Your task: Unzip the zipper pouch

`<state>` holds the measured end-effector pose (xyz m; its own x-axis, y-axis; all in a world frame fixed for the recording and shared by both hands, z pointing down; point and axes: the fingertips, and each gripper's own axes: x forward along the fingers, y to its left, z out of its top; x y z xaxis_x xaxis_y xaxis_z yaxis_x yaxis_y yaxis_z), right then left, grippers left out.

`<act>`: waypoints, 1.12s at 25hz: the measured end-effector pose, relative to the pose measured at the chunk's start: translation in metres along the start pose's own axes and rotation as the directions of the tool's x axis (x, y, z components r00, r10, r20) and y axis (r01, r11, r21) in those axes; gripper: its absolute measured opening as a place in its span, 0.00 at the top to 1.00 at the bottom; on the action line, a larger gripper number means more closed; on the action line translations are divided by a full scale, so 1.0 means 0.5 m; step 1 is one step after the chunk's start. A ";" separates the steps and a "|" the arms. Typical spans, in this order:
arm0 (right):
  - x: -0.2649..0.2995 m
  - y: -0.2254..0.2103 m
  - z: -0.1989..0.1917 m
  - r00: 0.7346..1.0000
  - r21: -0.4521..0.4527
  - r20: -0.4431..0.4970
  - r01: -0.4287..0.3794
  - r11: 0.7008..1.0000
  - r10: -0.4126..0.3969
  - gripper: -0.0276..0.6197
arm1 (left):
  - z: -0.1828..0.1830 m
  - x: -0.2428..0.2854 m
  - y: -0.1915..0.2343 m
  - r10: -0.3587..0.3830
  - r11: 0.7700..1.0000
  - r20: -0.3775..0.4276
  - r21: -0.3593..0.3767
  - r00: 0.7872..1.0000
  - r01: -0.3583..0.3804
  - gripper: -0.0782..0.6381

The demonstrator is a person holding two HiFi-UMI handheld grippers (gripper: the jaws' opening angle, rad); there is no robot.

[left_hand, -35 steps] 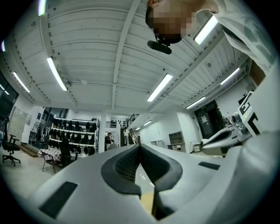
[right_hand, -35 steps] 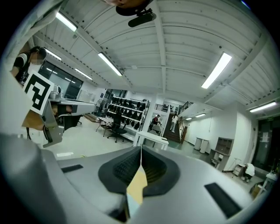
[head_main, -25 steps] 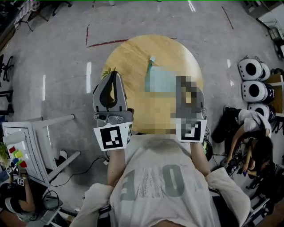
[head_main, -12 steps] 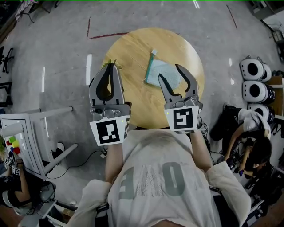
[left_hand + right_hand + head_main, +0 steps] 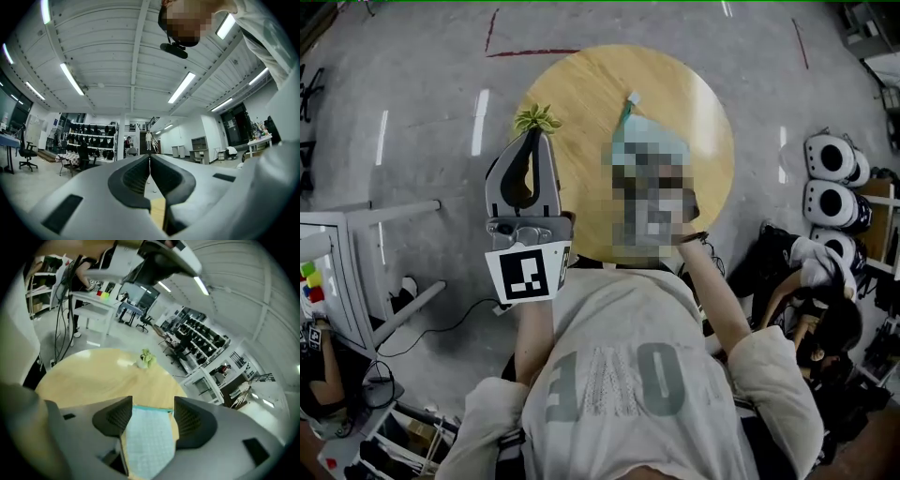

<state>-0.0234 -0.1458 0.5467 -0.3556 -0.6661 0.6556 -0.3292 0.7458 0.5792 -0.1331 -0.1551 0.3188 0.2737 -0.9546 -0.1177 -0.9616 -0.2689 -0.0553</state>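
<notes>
The right gripper [image 5: 153,401] points down at the zipper pouch [image 5: 147,441], which lies flat on the round wooden table [image 5: 89,376]. Its jaws are spread wide and have just been opening. The pale blue pouch fills the gap between them from the throat out to the tips, and its teal zipper edge lies across the gap at the tips. The pads do not appear to press on it. Ahead of these tips and well apart from them, a small green plant [image 5: 146,358] stands near the table's far edge, with bare wood between.

The left gripper [image 5: 150,159] is held about level with its jaws pressed together and empty. A sliver of the tabletop shows below them. In the head view the plant sits just past its tips; whether they touch cannot be told.

A second ago the right gripper was raised at the table's near edge, with its marker cube turned toward the head camera. It has since dropped onto the pouch. The left gripper has hardly changed.

The floor [image 5: 441,84] is glossy grey with a red tape line [image 5: 534,52]. To the left of the left jaws stands a white desk [image 5: 356,272]. To the right of the right jaws are white rounded cases [image 5: 830,178] and a seated person [image 5: 825,323]. Beyond the left tips there are shelves of dark bags [image 5: 93,133] and a stairway [image 5: 150,124], under strip lights [image 5: 70,77] on a white ceiling
</notes>
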 end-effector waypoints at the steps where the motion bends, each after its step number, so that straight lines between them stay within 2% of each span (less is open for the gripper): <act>1: 0.018 0.016 -0.012 1.000 -0.030 -0.025 -0.019 0.999 0.019 0.54 | -0.004 -0.002 0.003 0.004 1.000 -0.004 -0.001 1.000 -0.004 0.85; 6: 0.090 0.073 -0.065 0.988 -0.125 -0.134 -0.098 0.987 0.081 0.55 | -0.031 -0.018 0.021 0.033 0.999 -0.034 -0.006 0.999 -0.033 0.85; 10: 0.114 0.088 -0.083 0.979 -0.118 -0.176 -0.124 0.985 0.102 0.64 | -0.039 -0.028 0.033 0.056 0.998 -0.046 -0.008 0.997 -0.057 0.85; 13: 0.122 0.088 -0.093 0.972 -0.129 -0.209 -0.140 0.982 0.111 0.65 | -0.043 -0.034 0.039 0.071 0.997 -0.050 -0.007 0.996 -0.072 0.85; 23: 0.138 0.109 -0.119 0.960 -0.113 -0.238 -0.181 0.977 0.151 0.83 | -0.046 -0.045 0.034 0.096 0.995 -0.062 -0.013 0.993 -0.097 0.85; 28: 0.134 0.088 -0.116 0.964 -0.073 -0.224 -0.167 0.983 0.147 0.90 | -0.042 -0.041 0.032 0.096 0.995 -0.061 -0.007 0.993 -0.097 0.85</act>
<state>-0.0112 -0.1572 0.6442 -0.1952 -0.5301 0.8251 -0.2002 0.8452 0.4956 -0.1543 -0.1425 0.3411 0.1778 -0.9821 -0.0614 -0.9837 -0.1758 -0.0368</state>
